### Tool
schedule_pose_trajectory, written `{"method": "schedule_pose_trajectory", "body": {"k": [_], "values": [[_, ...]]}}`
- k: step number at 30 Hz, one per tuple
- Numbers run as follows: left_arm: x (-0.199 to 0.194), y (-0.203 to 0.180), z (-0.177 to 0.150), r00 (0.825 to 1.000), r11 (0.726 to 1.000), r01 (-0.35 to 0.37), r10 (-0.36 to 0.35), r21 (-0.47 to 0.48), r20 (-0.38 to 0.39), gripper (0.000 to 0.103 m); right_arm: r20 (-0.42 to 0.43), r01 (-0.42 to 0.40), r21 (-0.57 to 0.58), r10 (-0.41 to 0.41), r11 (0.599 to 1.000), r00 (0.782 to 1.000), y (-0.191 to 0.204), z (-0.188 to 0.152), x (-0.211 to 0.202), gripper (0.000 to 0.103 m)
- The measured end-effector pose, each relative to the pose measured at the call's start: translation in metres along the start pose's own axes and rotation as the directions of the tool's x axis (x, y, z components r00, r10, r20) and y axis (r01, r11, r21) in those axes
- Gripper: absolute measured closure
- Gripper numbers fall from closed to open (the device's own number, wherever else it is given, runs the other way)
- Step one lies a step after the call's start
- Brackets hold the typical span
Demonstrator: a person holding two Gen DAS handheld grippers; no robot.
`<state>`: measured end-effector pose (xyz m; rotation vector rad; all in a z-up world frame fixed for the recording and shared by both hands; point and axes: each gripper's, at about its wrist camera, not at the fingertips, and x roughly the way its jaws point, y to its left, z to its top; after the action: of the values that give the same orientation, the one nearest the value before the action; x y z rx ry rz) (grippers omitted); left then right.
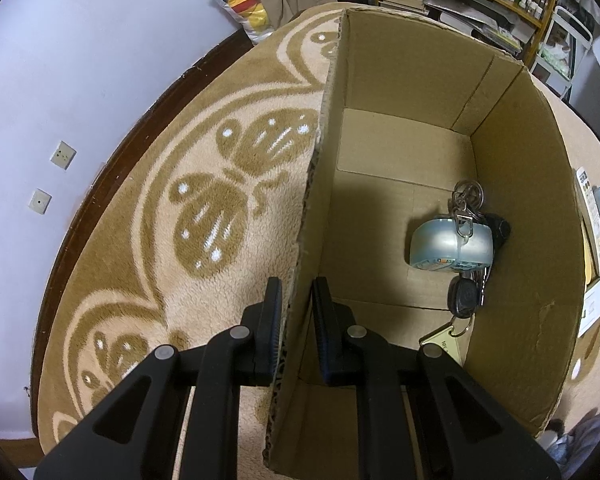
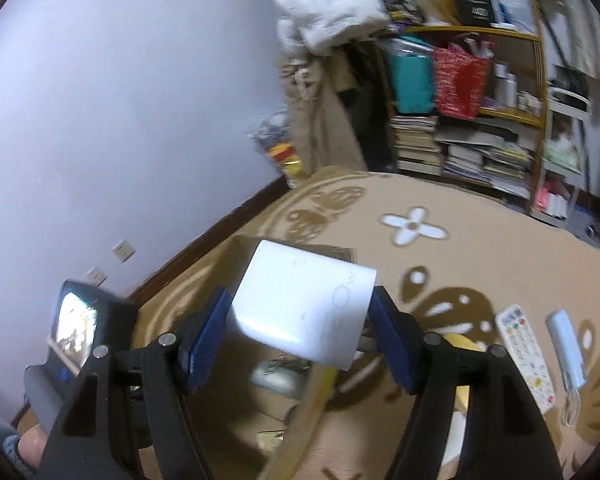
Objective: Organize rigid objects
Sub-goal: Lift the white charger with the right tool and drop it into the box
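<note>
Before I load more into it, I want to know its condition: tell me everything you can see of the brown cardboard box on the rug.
The brown cardboard box is open-topped, of plain corrugated card with rough-cut upper edges and creased walls. It stands upright on the beige patterned rug. The left gripper is shut on its near wall, one finger outside, one inside. On its floor lie a silver tape measure and a bunch of keys.

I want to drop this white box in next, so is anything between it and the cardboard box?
Nothing visible blocks it. The white box sits in the right gripper above the cardboard box, whose top is open; only keys and a tape measure lie inside.
</note>
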<state>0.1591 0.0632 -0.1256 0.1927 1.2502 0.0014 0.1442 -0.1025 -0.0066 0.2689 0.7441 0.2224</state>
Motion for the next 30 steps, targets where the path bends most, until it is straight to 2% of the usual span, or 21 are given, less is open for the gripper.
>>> {"method": "schedule_pose_trajectory", "body": {"k": [2, 8, 15, 26, 30], "values": [[0.0, 0.0, 0.0, 1.0, 1.0, 0.0, 0.0, 0.001, 0.0, 0.089, -0.016, -0.029, -0.019, 0.029, 0.999, 0.999, 0.007, -0.004, 0.006, 0.028], [0.0, 0.002, 0.0, 1.0, 1.0, 0.004, -0.004, -0.001, 0.001, 0.089, -0.056, -0.047, -0.055, 0.044, 0.997, 0.997, 0.018, -0.016, 0.023, 0.028], [0.001, 0.004, 0.0, 1.0, 1.0, 0.011, -0.011, -0.005, 0.0, 0.088, -0.108, -0.038, -0.056, 0.032, 0.998, 0.994, 0.015, -0.026, 0.036, 0.028], [0.001, 0.003, -0.001, 1.0, 1.0, 0.016, -0.016, 0.001, 0.0, 0.088, -0.104, 0.007, -0.036, -0.011, 0.999, 0.995, 0.009, -0.026, 0.038, 0.027], [0.003, 0.003, -0.002, 1.0, 1.0, 0.02, -0.02, 0.0, -0.004, 0.089, -0.083, -0.01, -0.016, 0.009, 1.0, 0.997, 0.007, -0.023, 0.034, 0.027]]}}
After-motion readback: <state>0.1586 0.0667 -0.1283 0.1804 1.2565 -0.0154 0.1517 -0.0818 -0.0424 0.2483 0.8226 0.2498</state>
